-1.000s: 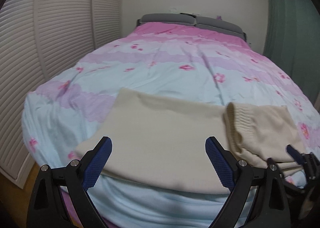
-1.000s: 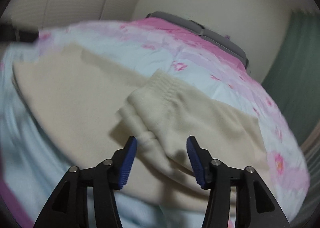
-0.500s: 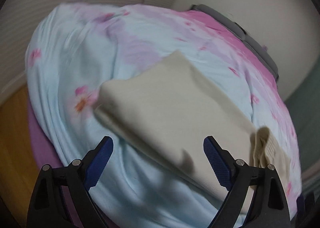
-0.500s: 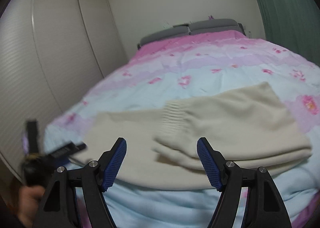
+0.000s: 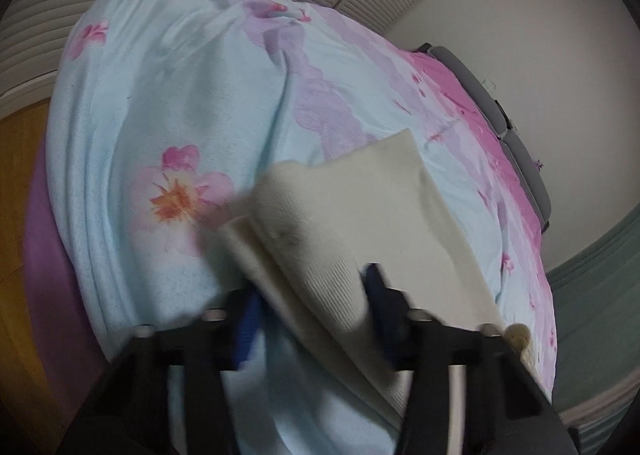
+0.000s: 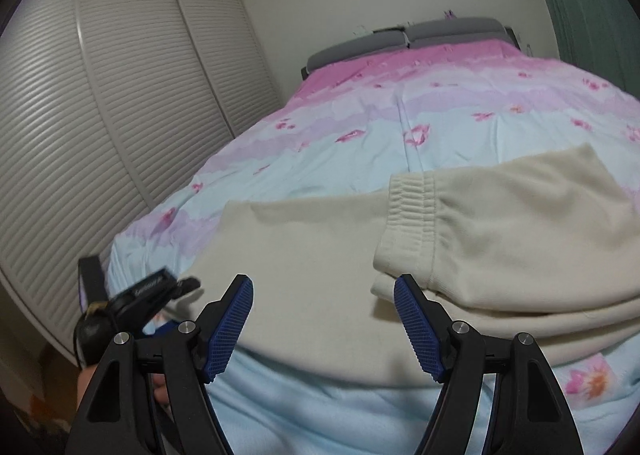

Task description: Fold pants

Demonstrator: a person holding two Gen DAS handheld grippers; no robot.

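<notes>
My left gripper [image 5: 312, 303] has just been closing and now pinches the folded left end of the cream pants [image 6: 320, 251], which lie across the near edge of the bed [image 6: 440, 123]. My right gripper [image 6: 324, 319] hangs with jaws spread and nothing between them, just short of the cloth, near the cuffs [image 6: 408, 223]. My worry is the left bite: it looks shallow and may hold only the top layers, so lifting could peel the fold apart or let it slip. If I lift one-handed, the cuffs may slide, and the whole bundle sits close enough to the edge to drag off
</notes>
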